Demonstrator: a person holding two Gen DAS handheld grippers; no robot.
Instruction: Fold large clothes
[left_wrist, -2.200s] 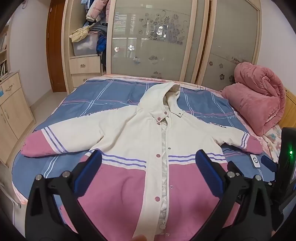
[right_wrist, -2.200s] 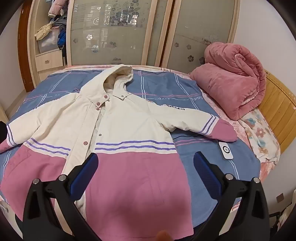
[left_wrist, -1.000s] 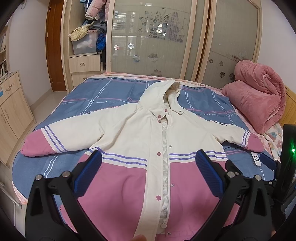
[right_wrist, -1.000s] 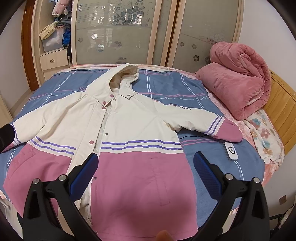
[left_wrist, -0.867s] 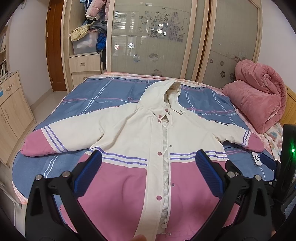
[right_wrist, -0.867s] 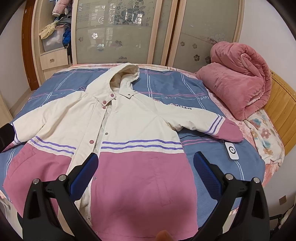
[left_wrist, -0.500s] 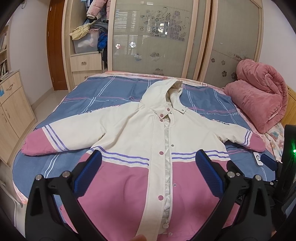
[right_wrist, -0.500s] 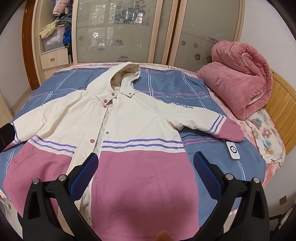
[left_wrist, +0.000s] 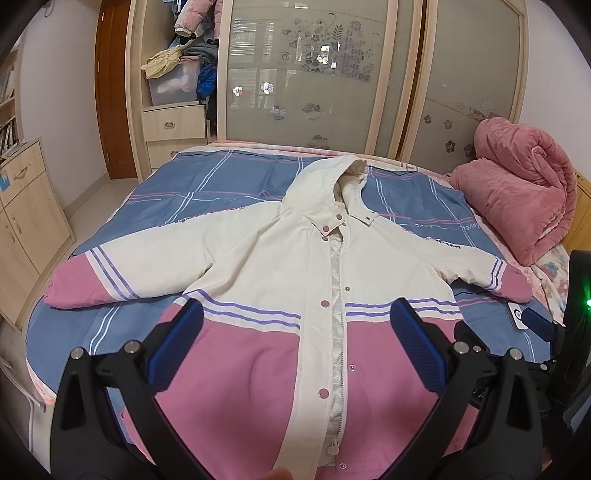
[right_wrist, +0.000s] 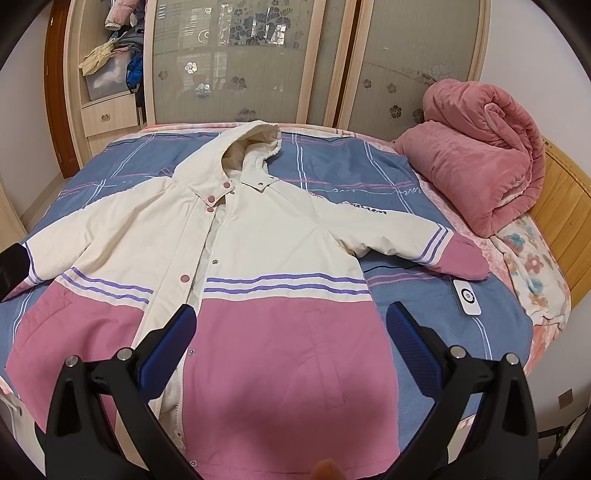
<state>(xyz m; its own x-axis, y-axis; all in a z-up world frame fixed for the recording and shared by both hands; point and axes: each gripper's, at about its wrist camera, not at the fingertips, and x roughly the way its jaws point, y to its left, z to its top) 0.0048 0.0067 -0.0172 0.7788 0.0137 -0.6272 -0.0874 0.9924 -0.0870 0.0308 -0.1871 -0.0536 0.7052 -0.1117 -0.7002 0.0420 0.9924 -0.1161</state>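
Your left gripper (left_wrist: 295, 343) hangs nearest the lens with its blue-padded fingers (left_wrist: 177, 345) spread wide and nothing between them. Through that gap you see the pink lower half of the jacket (left_wrist: 291, 280), with the cream snap placket and zipper running up roughly midway between the two pads. No pad visibly touches the cloth, though how far above it they sit is hard to tell.

Your right gripper (right_wrist: 290, 347) is spread just as wide and also holds nothing. Its fingers (right_wrist: 413, 350) frame the pink panel of the jacket (right_wrist: 280, 295) on your right side of the placket; the left pad sits over the placket edge, the right pad over the jacket's side edge where the blue bedspread (right_wrist: 424, 310) begins.

The jacket lies front-up and flat on the bed, hem toward you, hood pointing away, both sleeves stretched out to the sides with pink cuffs at their ends. A small white remote (right_wrist: 467, 297) rests on the bedspread just beside the right cuff.

Farther right, a rolled pink blanket (right_wrist: 476, 162) sits near the wooden headboard (right_wrist: 569, 210). Behind the bed stands a wardrobe (left_wrist: 314, 74) with frosted floral sliding doors.
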